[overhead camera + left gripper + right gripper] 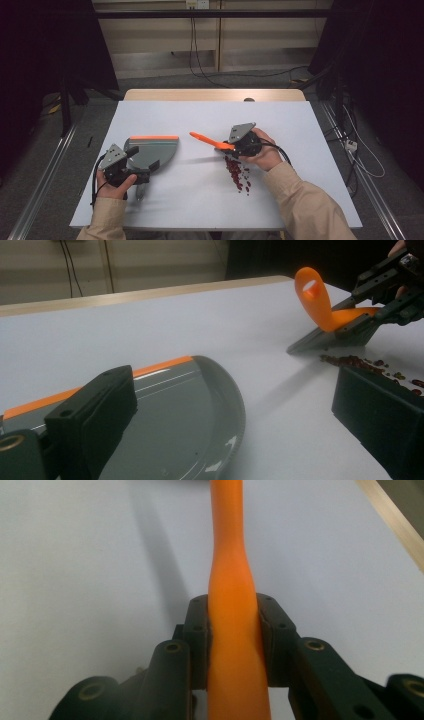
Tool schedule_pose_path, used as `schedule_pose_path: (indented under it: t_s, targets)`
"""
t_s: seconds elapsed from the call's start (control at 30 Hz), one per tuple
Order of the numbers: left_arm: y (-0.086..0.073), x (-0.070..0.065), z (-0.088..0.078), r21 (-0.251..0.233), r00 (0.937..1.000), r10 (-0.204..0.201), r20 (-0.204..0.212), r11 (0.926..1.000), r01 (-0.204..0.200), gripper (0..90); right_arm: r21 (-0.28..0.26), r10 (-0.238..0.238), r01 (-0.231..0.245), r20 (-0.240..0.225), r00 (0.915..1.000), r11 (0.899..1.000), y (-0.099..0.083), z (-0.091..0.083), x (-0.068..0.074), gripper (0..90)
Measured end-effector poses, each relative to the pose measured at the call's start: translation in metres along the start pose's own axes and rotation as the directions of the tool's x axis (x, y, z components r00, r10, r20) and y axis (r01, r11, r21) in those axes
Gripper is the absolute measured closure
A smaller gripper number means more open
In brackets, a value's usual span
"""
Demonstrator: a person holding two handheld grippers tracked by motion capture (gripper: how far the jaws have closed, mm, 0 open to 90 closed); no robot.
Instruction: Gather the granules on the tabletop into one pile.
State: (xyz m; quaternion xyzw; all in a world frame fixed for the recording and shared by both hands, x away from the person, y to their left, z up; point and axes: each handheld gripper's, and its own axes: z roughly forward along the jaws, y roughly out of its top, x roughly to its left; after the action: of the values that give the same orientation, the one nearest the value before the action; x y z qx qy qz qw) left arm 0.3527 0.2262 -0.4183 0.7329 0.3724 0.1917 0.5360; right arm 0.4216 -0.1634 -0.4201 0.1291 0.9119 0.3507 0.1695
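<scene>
I have my right gripper (233, 146) clamped on the orange handle (234, 630) of a small brush (334, 332), right of centre in the high view; in the right gripper view both pads press the handle's flanks just below its narrow waist. The handle looks like light, stiff, smooth plastic, so I judge it could twist in the pads if I push hard, and a hold near the thicker part gives better control of the grey head. That head rests on the white table (210, 195) beside a scatter of small dark red bits (238, 173), which lie lower right of centre and look light enough to skitter when swept. My left gripper (134, 170) sits at the lower left of the high view on the grey dustpan (152, 150) with its orange strip (154, 137); its 2 jaws stand apart in the left gripper view, 1 over the pan and 1 beside it, and I cannot tell whether they pinch the pan's grip. Between pan and bits lies bare table, open room for a sweep, while the table's near edge is close below the bits.
</scene>
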Motion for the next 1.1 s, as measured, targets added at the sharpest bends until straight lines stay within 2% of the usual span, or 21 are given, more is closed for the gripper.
schedule_pose_path:
  t_s: [0.4, 0.7, 0.77, 0.93, 1.0, 1.03, 1.1]
  targets:
    - [0.000, -0.001, 0.000, -0.004, 1.0000, -0.001, 0.001, 1.0000, 0.001, 4.0, -0.005, -0.041, 0.041, -0.049, 0.9980, 0.999, 0.002, -0.008, 0.016, 70.9]
    - [0.000, -0.002, 0.000, -0.001, 1.0000, 0.006, 0.001, 1.0000, -0.006, 3.9, -0.016, -0.051, 0.050, -0.080, 0.9955, 0.999, 0.001, -0.014, 0.028, 70.9]
    - [0.001, -0.002, 0.000, -0.001, 1.0000, 0.008, 0.000, 1.0000, -0.008, 4.0, -0.023, -0.045, 0.043, -0.091, 0.9949, 0.999, 0.001, -0.015, 0.029, 71.0]
    - [0.001, -0.002, 0.000, -0.001, 1.0000, 0.009, 0.001, 1.0000, -0.009, 4.0, -0.037, -0.039, 0.036, -0.079, 0.9962, 0.999, 0.000, -0.018, 0.029, 71.1]
    - [0.001, -0.002, 0.000, -0.003, 1.0000, 0.008, 0.001, 1.0000, -0.008, 4.0, -0.062, -0.020, 0.016, -0.071, 0.9973, 0.998, 0.000, -0.020, 0.027, 71.1]
    - [0.001, -0.002, 0.000, -0.002, 1.0000, 0.009, -0.001, 1.0000, -0.009, 4.0, -0.082, 0.004, -0.010, -0.080, 0.9968, 0.997, 0.000, -0.022, 0.025, 71.1]
    - [0.001, -0.002, 0.000, -0.001, 1.0000, 0.009, -0.001, 1.0000, -0.009, 4.0, -0.103, 0.018, -0.024, -0.060, 0.9980, 0.994, 0.002, -0.027, 0.023, 71.1]
